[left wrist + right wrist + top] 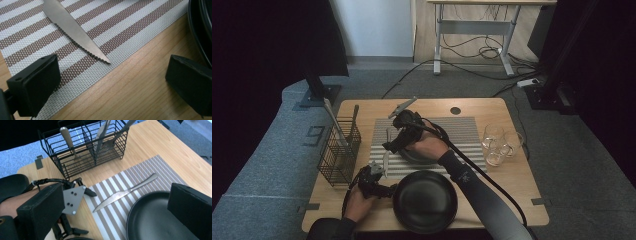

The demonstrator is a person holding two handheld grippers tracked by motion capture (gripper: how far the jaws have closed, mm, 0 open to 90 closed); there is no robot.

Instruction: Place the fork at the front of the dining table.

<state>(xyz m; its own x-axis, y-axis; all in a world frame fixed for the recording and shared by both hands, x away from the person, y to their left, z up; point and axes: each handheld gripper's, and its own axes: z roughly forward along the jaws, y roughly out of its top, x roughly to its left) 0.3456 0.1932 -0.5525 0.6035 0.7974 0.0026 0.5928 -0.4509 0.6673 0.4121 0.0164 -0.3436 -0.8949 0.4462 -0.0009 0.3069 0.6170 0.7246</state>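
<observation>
Light wooden desk (pixel 512 175) carries everything. Nearest the person, the left gripper (pixel 388 191) hovers with fingers spread apart and holding nothing beside a large round black plate (pixel 425 201). Just beyond, a silver serrated table knife (pixel 125 192) lies flat on the grey-and-white striped woven placemat (pixel 125 27). Farther, the right gripper (pixel 391 146) hangs with fingers wide, empty, over a smaller black plate (pixel 147 220). A black wire cutlery basket (pixel 85 152) stands at the far left.

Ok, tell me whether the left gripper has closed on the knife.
No. In the left gripper view the left gripper stands open, and the knife lies flat on the striped placemat, ahead of the jaws.
</observation>
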